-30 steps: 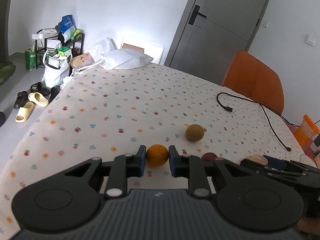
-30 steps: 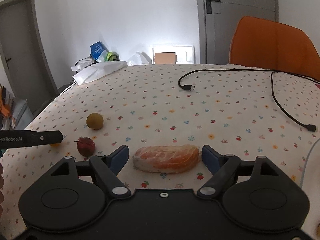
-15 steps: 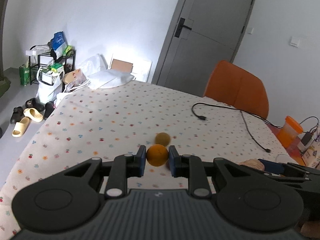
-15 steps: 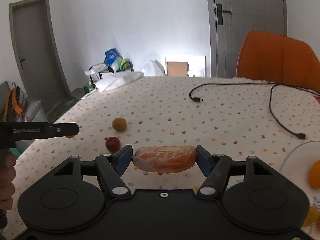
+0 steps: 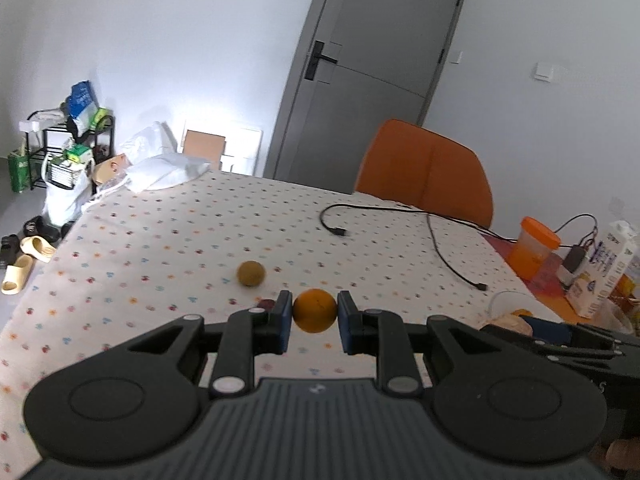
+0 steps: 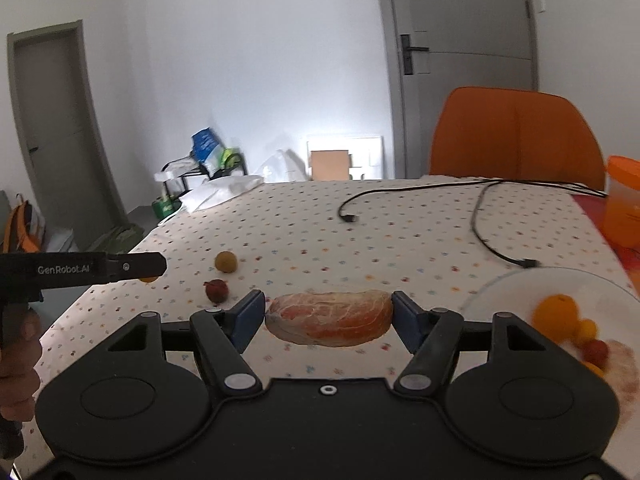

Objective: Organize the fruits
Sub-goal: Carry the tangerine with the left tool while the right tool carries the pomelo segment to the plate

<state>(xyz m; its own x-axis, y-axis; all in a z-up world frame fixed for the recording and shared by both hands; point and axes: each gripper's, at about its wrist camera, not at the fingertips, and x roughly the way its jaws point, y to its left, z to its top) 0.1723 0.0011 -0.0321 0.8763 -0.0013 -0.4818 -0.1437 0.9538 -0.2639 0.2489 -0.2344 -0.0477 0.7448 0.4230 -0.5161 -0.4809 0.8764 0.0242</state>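
My left gripper [image 5: 315, 317] clamps a small orange [image 5: 315, 311] above the table; my right gripper [image 6: 328, 318] grips a peeled citrus segment [image 6: 329, 317] end to end. I judge both loads should travel level to the glass plate [image 6: 500, 280] at right, blurred but apparently holding fruit already. A brown fruit [image 5: 251, 273] and a red one [image 6: 216, 290] remain on the spotted tablecloth [image 5: 160, 240]; orange chair [image 6: 516, 136] and grey door beyond.

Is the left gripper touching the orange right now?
Touching. In the left wrist view the left gripper has both blue pads pressed against the sides of the orange, holding it above the tablecloth.
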